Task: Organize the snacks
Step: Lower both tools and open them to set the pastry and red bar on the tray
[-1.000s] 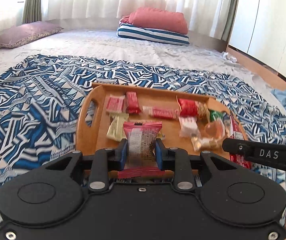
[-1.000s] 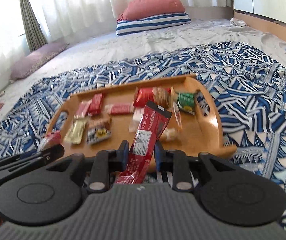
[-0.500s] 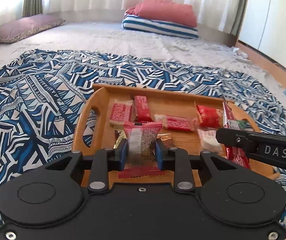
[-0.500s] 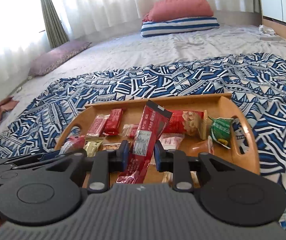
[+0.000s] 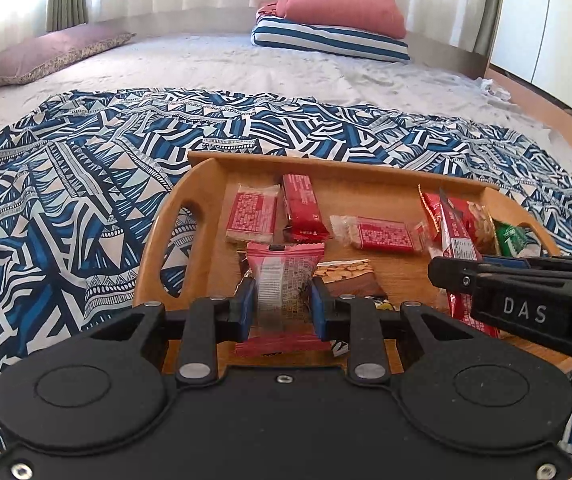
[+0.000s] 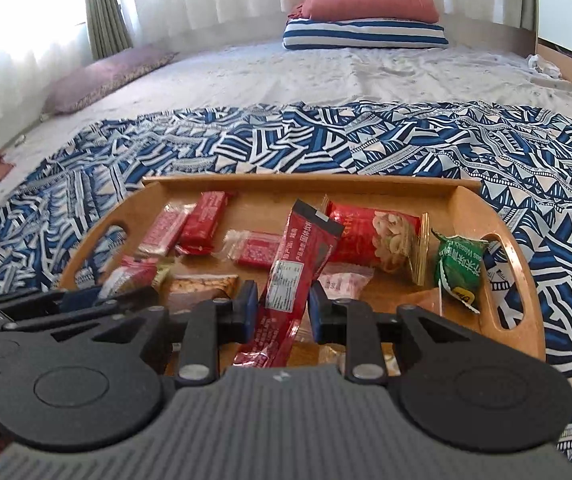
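Where crinkly foil packets (image 5: 283,280) lie, smooth wooden tray (image 5: 206,184)

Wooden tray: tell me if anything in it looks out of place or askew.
The snacks lie jumbled in the wooden tray, not in rows. The green packet leans against the right handle end, torn edge up, and the peanut bag sits crooked beside it. Nothing looks spilled.

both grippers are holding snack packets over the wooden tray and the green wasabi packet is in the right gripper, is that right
Not quite. The right gripper grips a long dark red stick packet, not the green one. The right wrist view shows the green wasabi packet lying in the wooden tray near its right handle. The left gripper does hold a pink snack packet.
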`<state>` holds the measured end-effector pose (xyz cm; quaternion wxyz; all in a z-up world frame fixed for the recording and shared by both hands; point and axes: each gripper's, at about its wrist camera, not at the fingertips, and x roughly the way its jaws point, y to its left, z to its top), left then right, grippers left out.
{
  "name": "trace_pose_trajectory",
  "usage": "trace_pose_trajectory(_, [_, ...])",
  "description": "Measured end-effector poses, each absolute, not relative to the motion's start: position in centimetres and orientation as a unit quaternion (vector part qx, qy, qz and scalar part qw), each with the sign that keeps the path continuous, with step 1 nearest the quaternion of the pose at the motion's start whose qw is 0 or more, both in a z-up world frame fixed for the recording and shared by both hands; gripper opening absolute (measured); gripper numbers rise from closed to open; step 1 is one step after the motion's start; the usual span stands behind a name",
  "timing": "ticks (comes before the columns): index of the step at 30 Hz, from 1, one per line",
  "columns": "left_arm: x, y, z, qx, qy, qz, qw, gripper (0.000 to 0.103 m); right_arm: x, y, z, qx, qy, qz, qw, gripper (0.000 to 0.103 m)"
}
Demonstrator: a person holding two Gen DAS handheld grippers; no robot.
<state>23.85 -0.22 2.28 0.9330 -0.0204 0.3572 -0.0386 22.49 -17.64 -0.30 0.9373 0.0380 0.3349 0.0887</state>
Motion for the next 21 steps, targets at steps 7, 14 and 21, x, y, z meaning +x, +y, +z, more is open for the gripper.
trace_pose_trajectory(7, [24.0, -0.7, 1.8, -0.006, 0.347, -0.035, 0.937, 0.027, 22.5, -16.9, -1.1, 0.007, 0.329, 0.087, 0.94, 0.03])
trace_pose_trajectory(14, [24.2, -0.8, 1.8, -0.004, 0.345, -0.032, 0.938, 0.027, 22.9, -16.3, -1.2, -0.008, 0.324, 0.085, 0.942, 0.03])
trace_pose_trajectory(21, [24.3, -0.9, 1.8, -0.005, 0.346, -0.031, 0.938, 0.028, 23.0, -16.6, -1.0, 0.004, 0.325, 0.093, 0.941, 0.029])
